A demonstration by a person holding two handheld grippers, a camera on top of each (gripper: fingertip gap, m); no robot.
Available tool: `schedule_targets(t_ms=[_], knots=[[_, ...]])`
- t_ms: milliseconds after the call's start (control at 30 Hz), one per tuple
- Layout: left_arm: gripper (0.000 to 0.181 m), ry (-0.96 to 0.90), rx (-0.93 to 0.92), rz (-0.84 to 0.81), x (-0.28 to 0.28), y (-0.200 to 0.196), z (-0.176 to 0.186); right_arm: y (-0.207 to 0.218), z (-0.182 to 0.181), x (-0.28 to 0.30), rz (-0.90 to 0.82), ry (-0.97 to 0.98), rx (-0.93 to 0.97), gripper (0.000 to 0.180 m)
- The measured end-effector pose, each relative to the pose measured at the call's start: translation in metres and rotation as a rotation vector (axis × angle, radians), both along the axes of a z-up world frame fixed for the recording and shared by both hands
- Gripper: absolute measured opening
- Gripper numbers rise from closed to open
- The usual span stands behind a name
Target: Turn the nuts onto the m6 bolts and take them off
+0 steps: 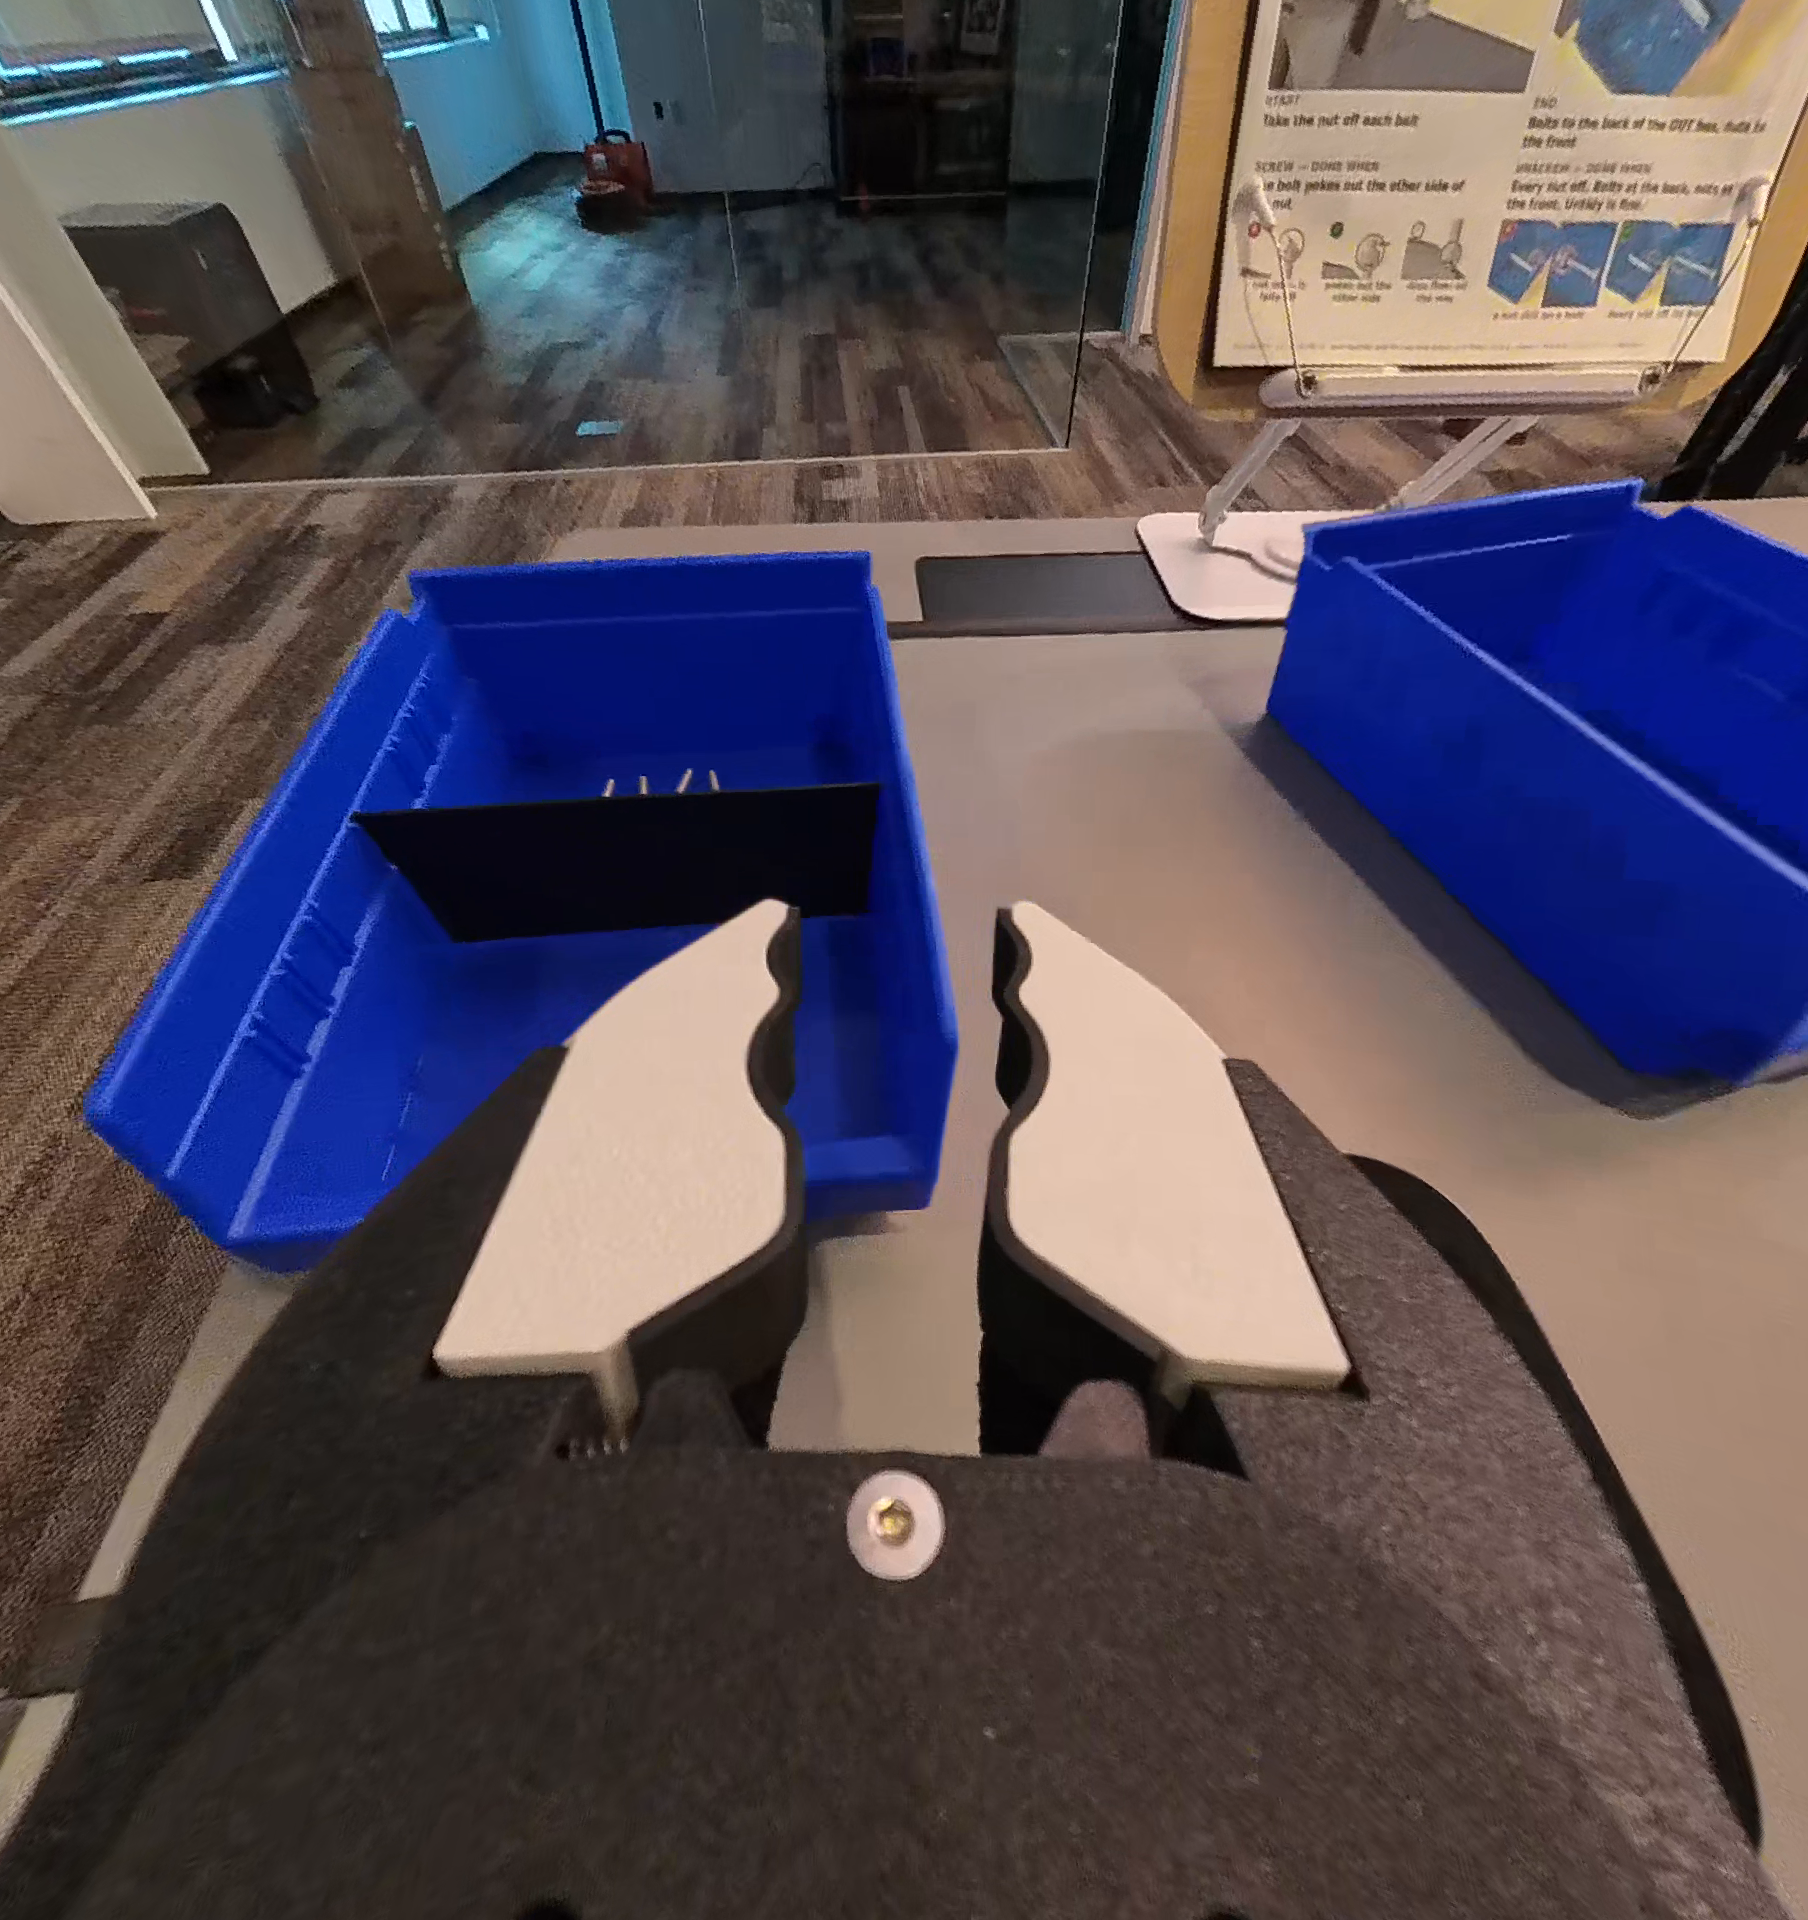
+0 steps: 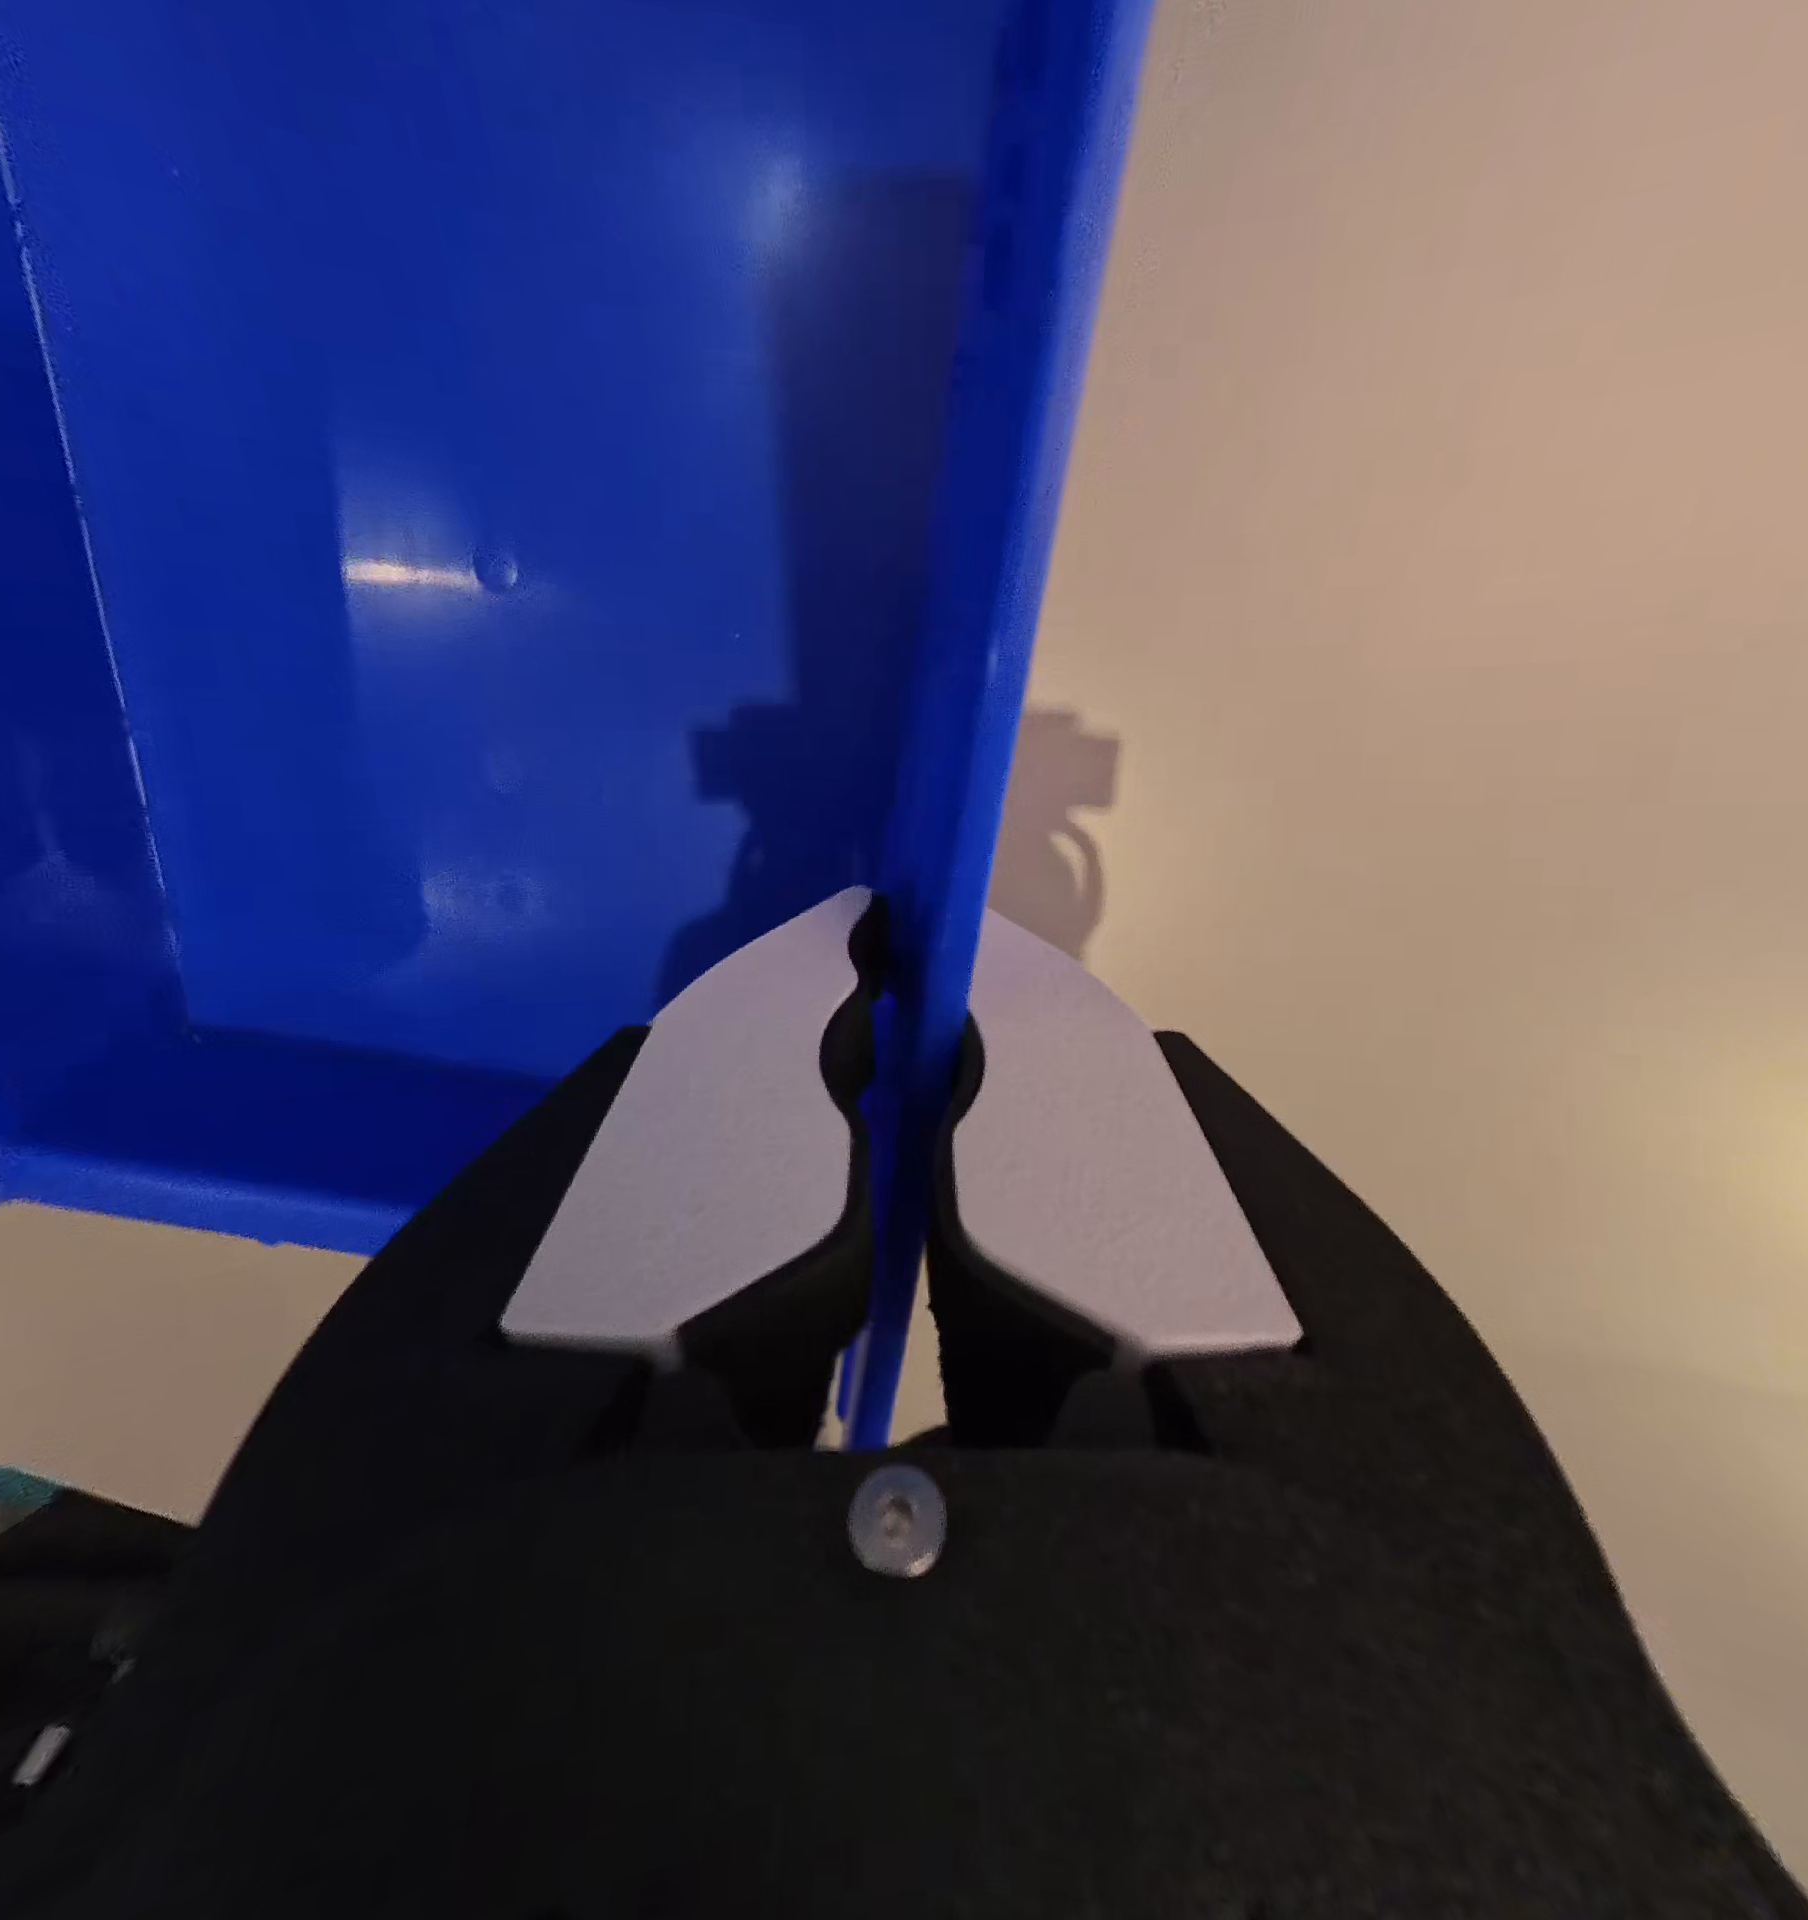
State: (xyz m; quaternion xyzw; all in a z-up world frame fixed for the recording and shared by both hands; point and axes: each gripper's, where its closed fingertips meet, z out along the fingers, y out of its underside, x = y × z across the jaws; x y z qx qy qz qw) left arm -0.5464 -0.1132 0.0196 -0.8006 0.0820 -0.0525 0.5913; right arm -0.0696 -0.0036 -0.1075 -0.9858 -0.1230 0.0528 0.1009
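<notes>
In the left wrist view a blue bin (image 1: 297, 935) sits at the table's left edge, split by a black divider (image 1: 630, 862). Several bolts (image 1: 661, 784) lie behind the divider in its far part. My left gripper (image 1: 895, 920) is open and empty, hovering above the bin's right front corner. A second blue bin (image 1: 1565, 873) shows at the right. In the right wrist view my right gripper (image 2: 915, 914) is shut on the right side wall (image 2: 993, 623) of a blue bin, one finger inside and one outside. The part of that bin's floor (image 2: 464, 520) in view holds nothing.
A grey table (image 1: 1108, 790) carries both bins. A white stand (image 1: 1222, 551) with an instruction poster (image 1: 1502, 177) is at the back. A black mat (image 1: 1035, 587) lies at the far edge. Carpeted floor (image 1: 69, 831) drops off left of the table. Spacing between my two grippers at the tips: around 50 cm.
</notes>
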Motion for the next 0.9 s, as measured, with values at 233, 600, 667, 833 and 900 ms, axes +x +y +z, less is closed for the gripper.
schedule_targets(t_ms=[233, 600, 667, 833, 900], knots=[[0.034, 0.032, -0.005, 0.024, 0.003, -0.005, 0.002, -0.003, -0.001, 0.075, 0.003, 0.018, -0.016, 0.005], [0.034, 0.072, -0.002, 0.056, 0.018, -0.001, 0.008, -0.038, -0.003, 0.235, -0.109, 0.012, -0.024, 0.005], [0.034, 0.076, 0.0, 0.059, 0.022, 0.0, 0.011, -0.049, -0.003, 0.262, -0.145, 0.011, -0.025, 0.005], [0.035, 0.091, 0.0, 0.061, 0.034, 0.004, 0.015, -0.077, -0.004, 0.323, -0.227, 0.015, -0.026, 0.005], [0.035, 0.101, -0.007, 0.059, 0.039, 0.005, 0.015, -0.088, -0.004, 0.346, -0.26, 0.019, -0.027, 0.005]])
